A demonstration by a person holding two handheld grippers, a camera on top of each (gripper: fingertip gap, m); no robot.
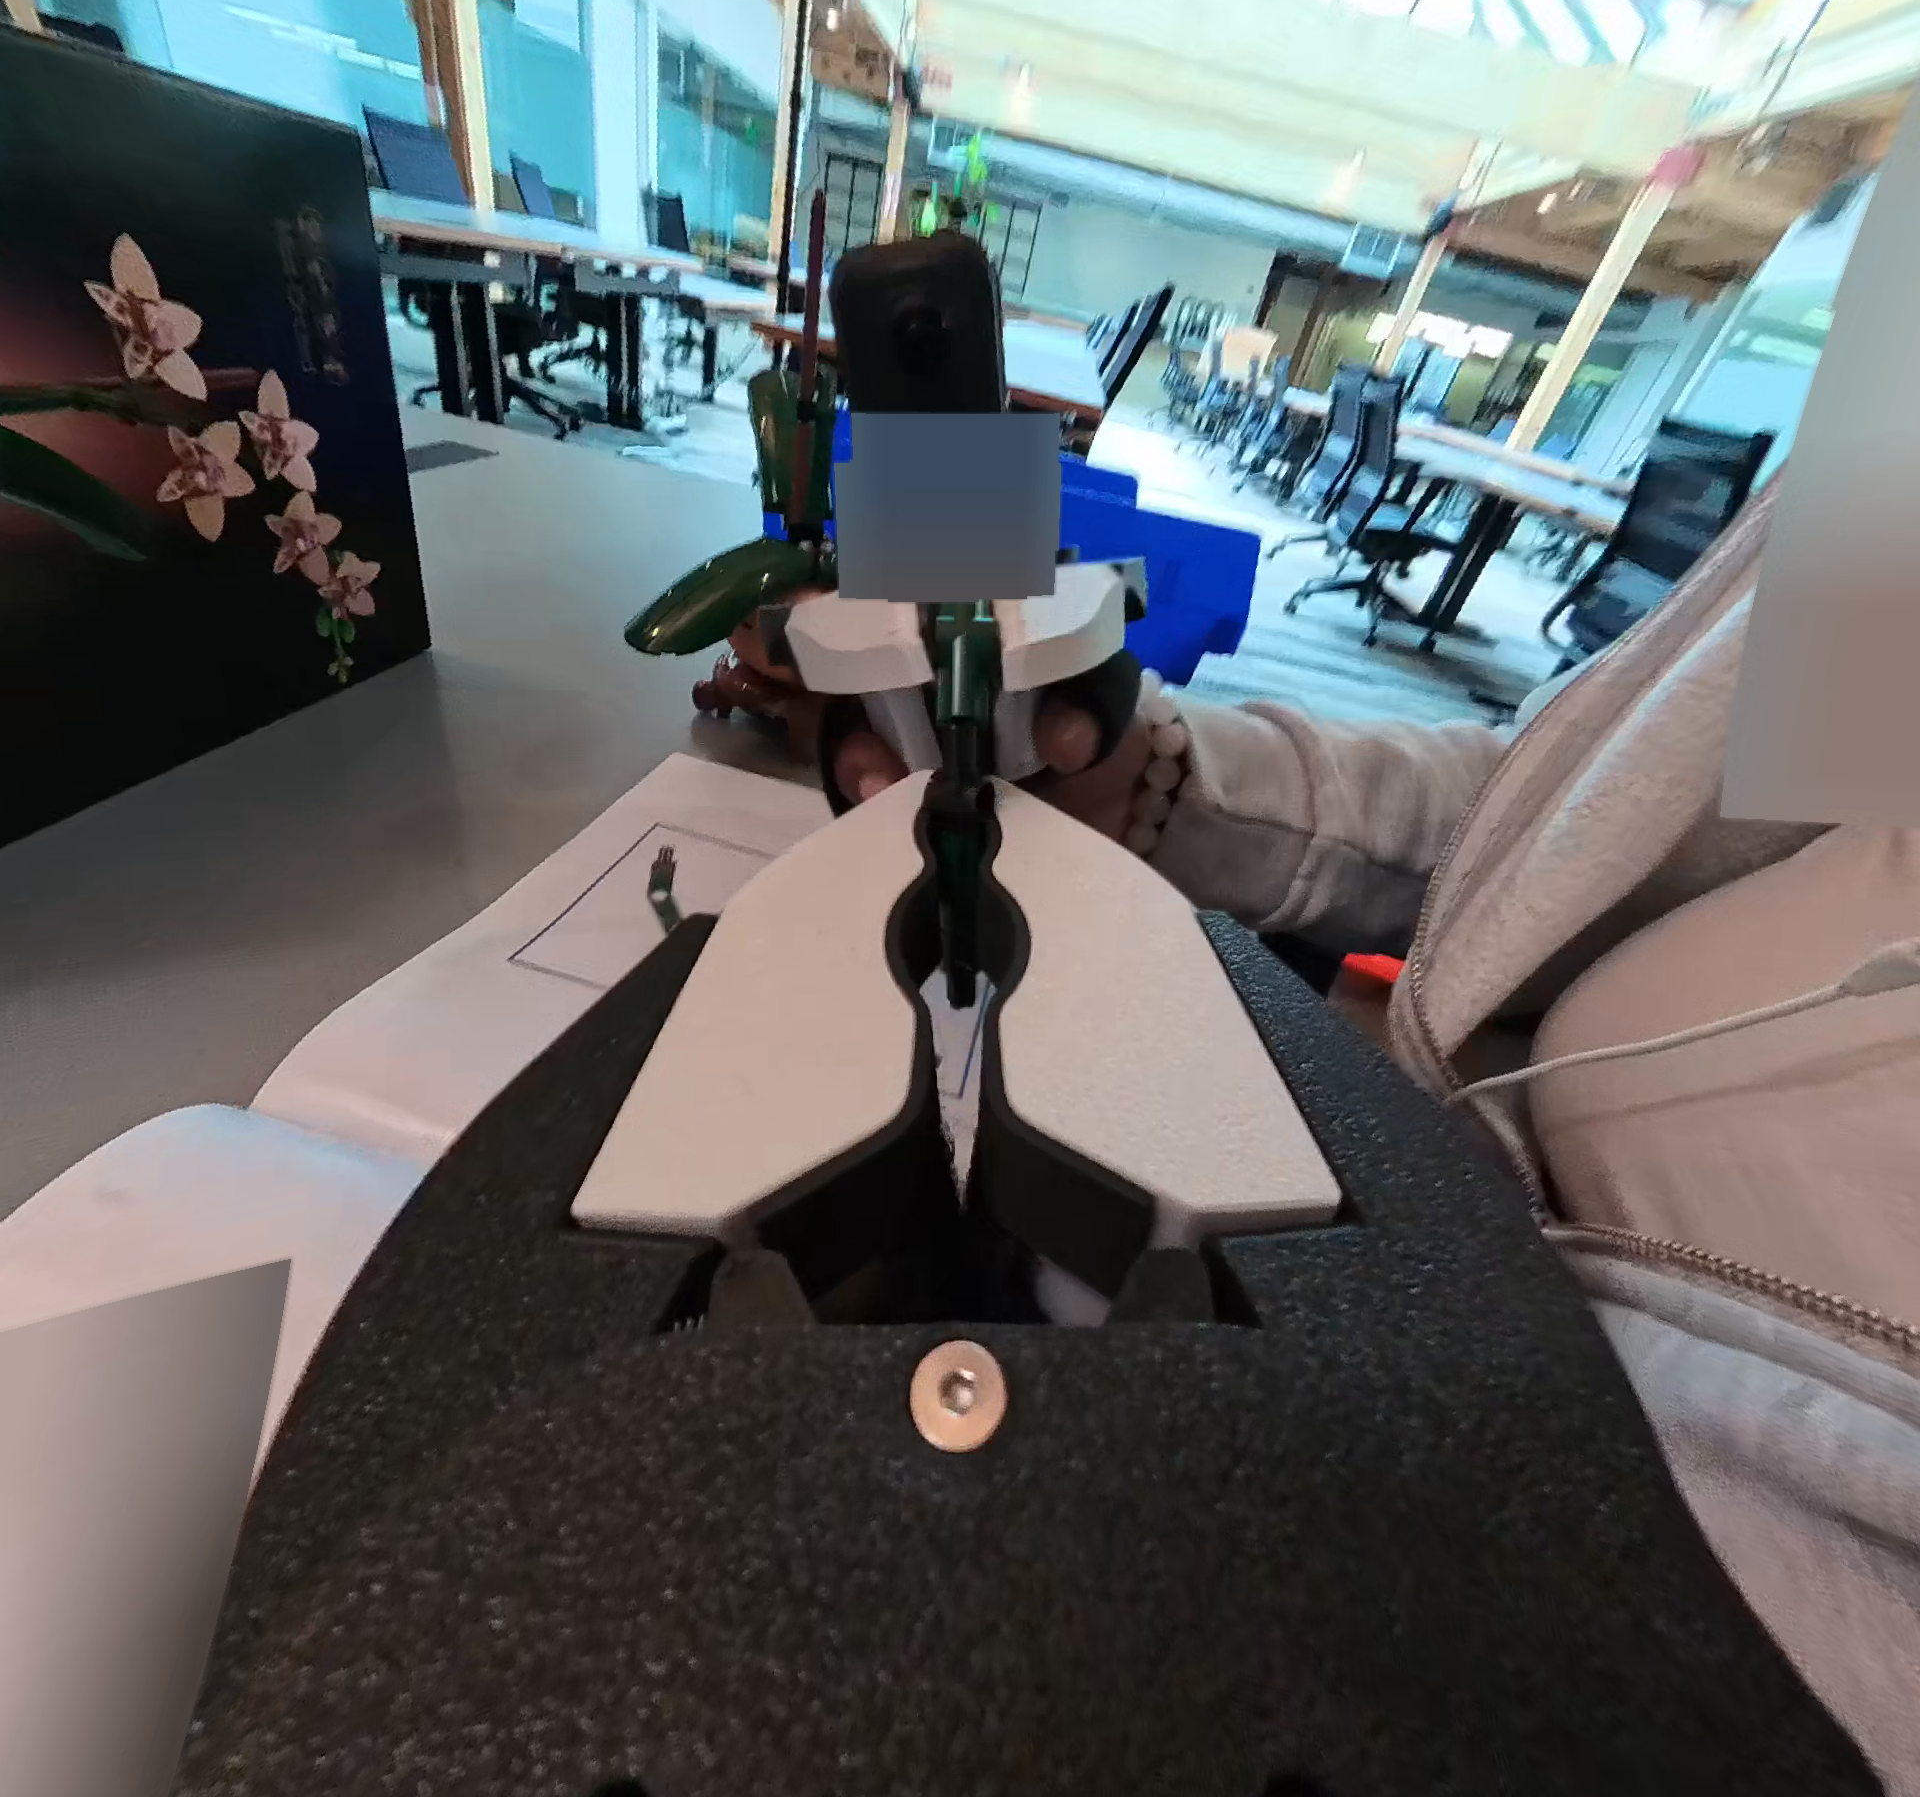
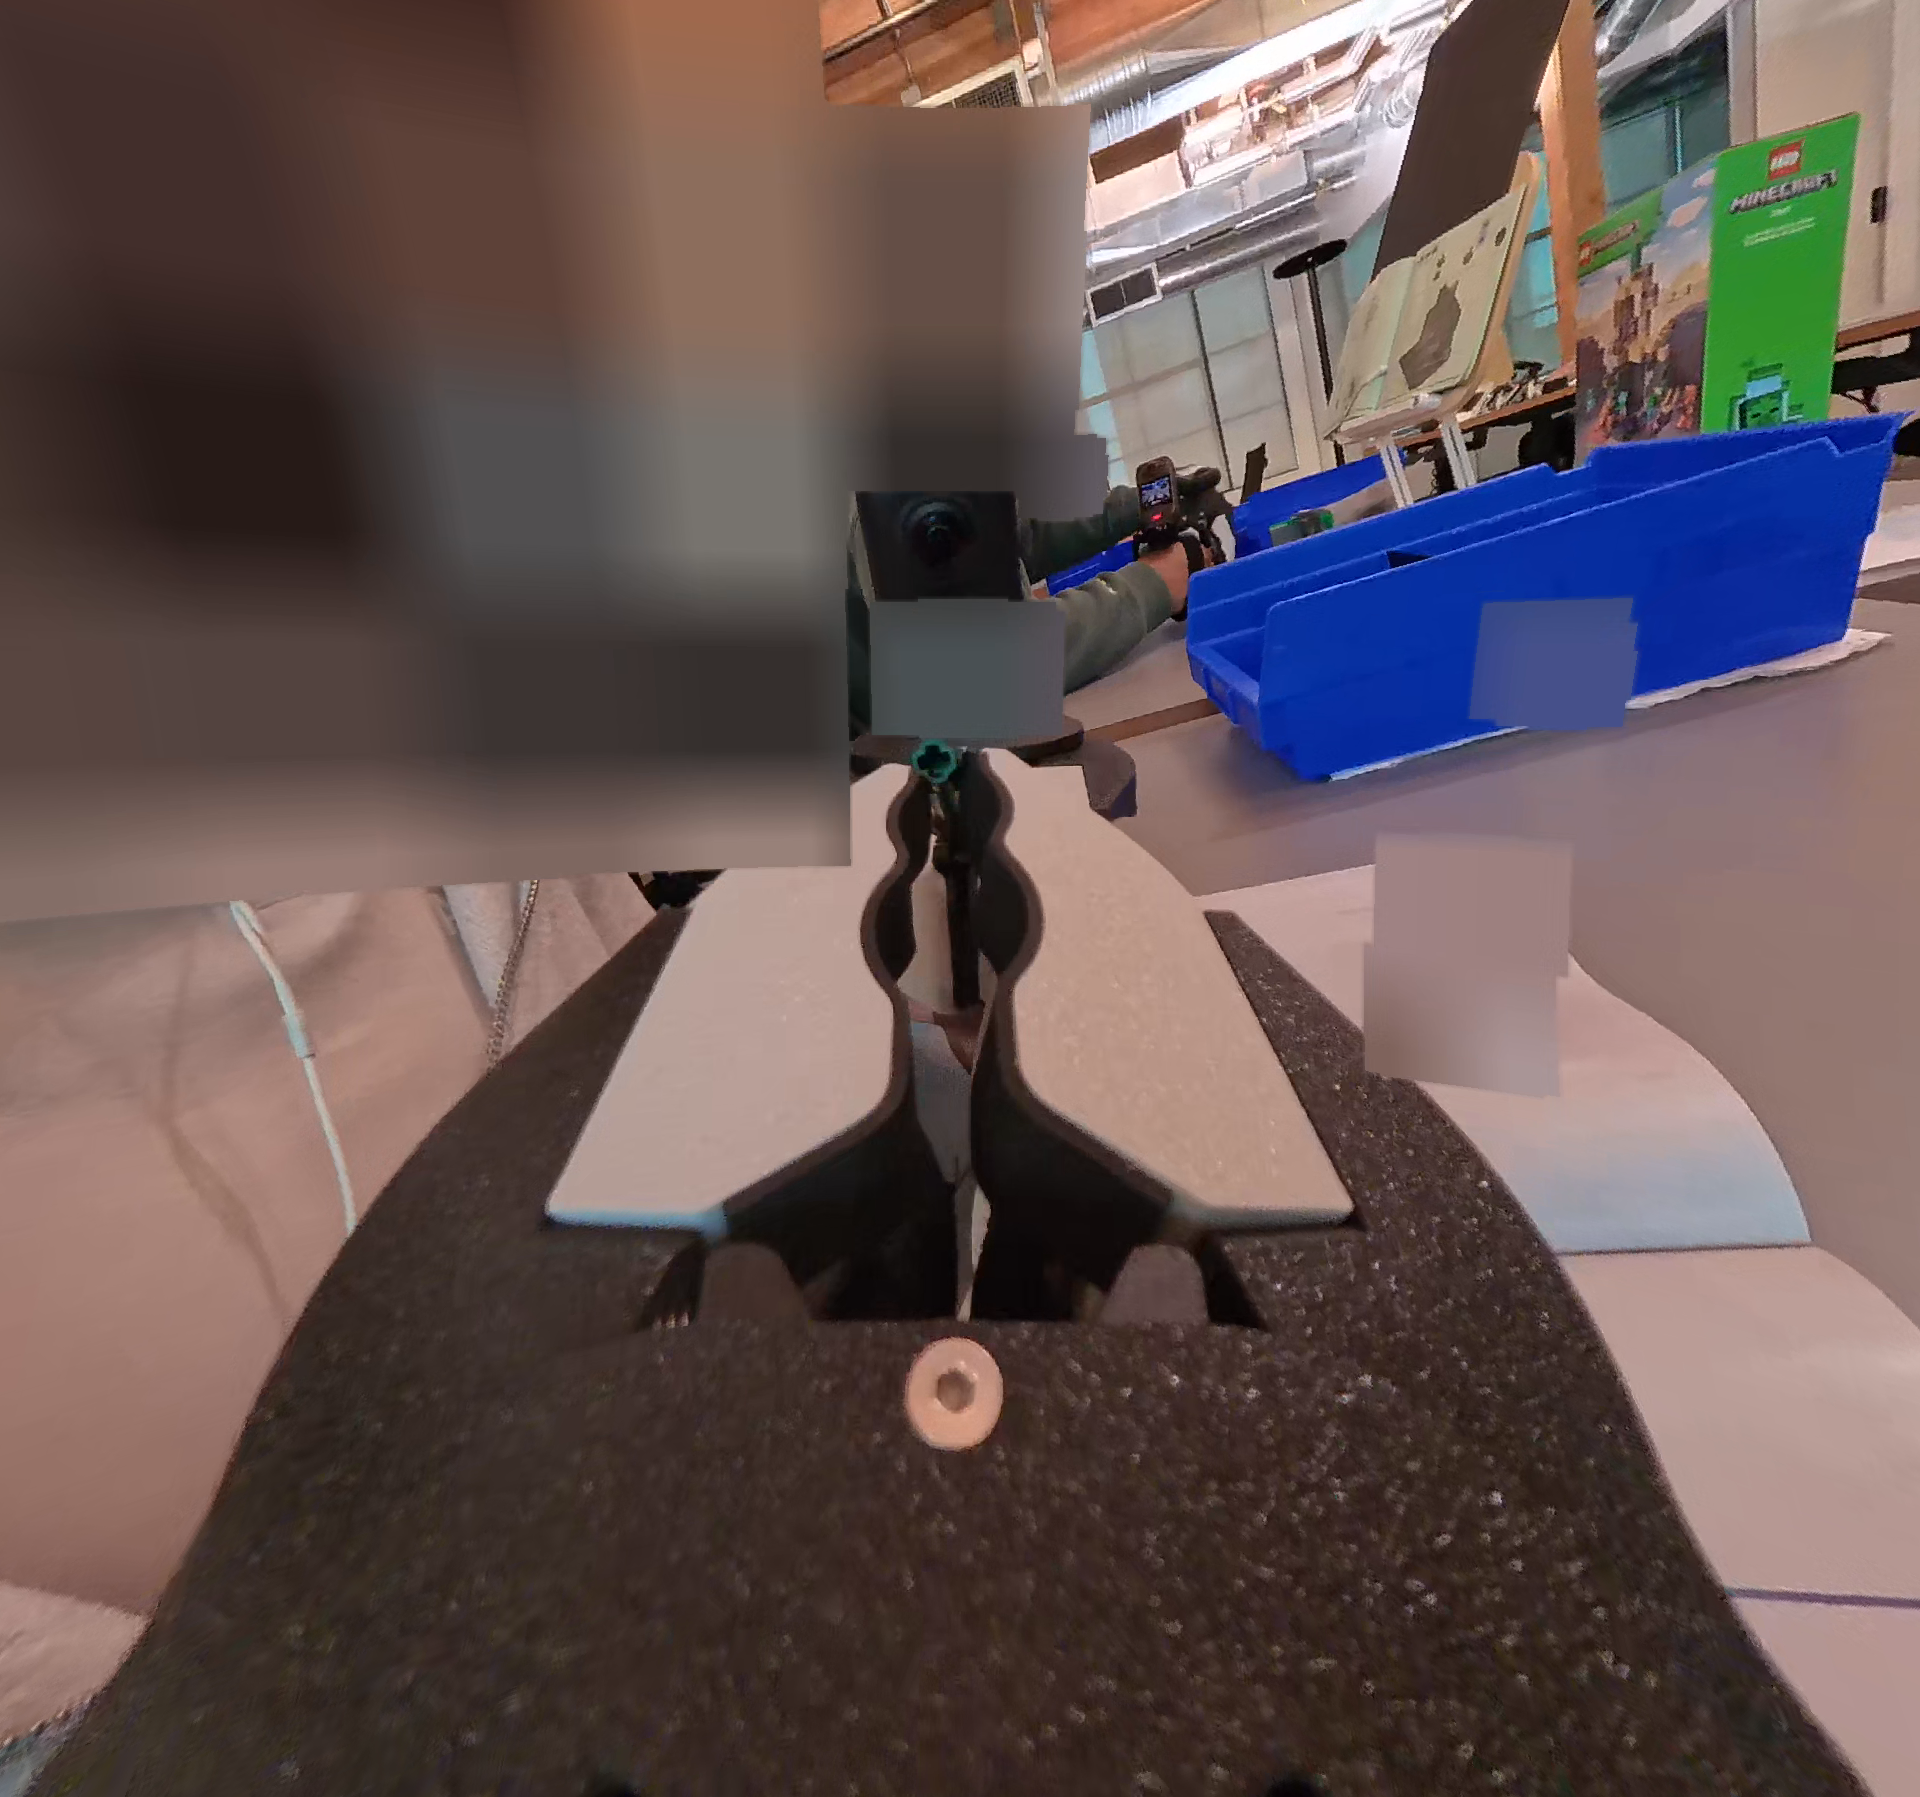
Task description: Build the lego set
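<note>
Facing grippers [image 1: 957, 797] [image 2: 954, 791] clamping one green stem [image 1: 961, 708], blue bins [image 2: 1558, 594] beyond.

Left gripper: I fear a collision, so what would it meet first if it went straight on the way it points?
Probably the right gripper, facing it tip to tip; both grip the same dark green stem piece.

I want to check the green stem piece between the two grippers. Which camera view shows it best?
The left wrist view: the green stem piece runs visibly from the left gripper to the right gripper. The right wrist view shows only its teal cross-shaped end and a dark sliver between the fingers.
</note>
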